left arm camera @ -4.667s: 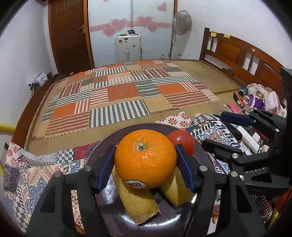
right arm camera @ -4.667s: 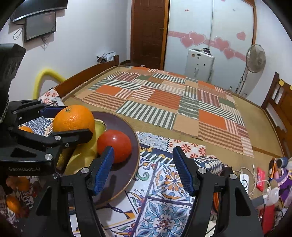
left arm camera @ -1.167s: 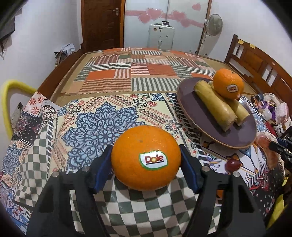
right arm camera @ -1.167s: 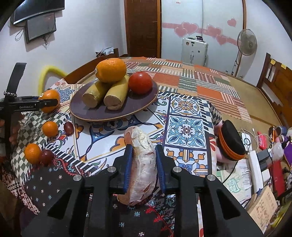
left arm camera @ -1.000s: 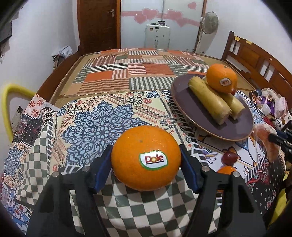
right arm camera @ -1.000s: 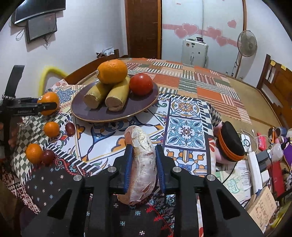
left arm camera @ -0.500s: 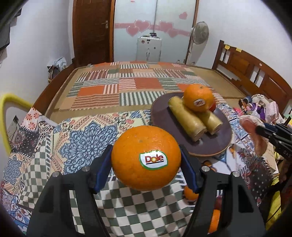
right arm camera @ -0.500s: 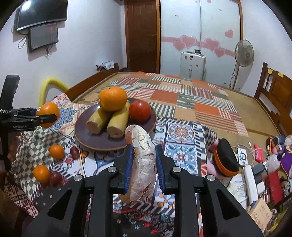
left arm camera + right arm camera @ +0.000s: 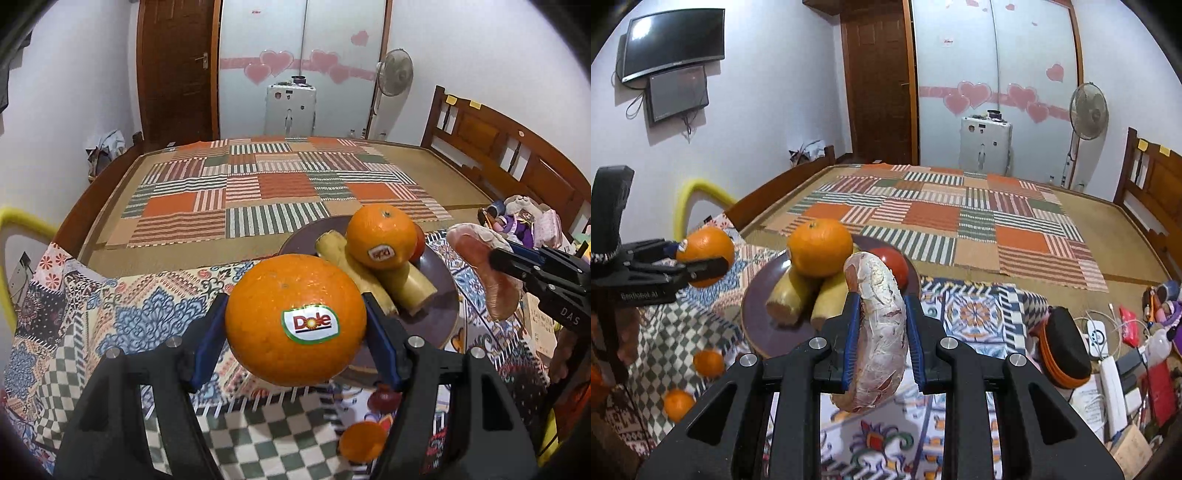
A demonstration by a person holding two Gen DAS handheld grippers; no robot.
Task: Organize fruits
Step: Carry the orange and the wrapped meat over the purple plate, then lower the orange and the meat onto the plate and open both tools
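Even indoor light — fisheye-warped edges

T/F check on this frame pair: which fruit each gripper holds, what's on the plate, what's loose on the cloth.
1. The left gripper is shut on a Dole-stickered orange. True.
2. The right gripper is empty. False: its fingers clamp a wrapped pinkish fruit wedge.
3. The plate holds an orange, a tomato and two pale yellow pieces. True.
4. The orange on the plate lies flat on the plate. False: it sits on top of the yellow pieces.
5. Small oranges lie on the checkered cloth. True.
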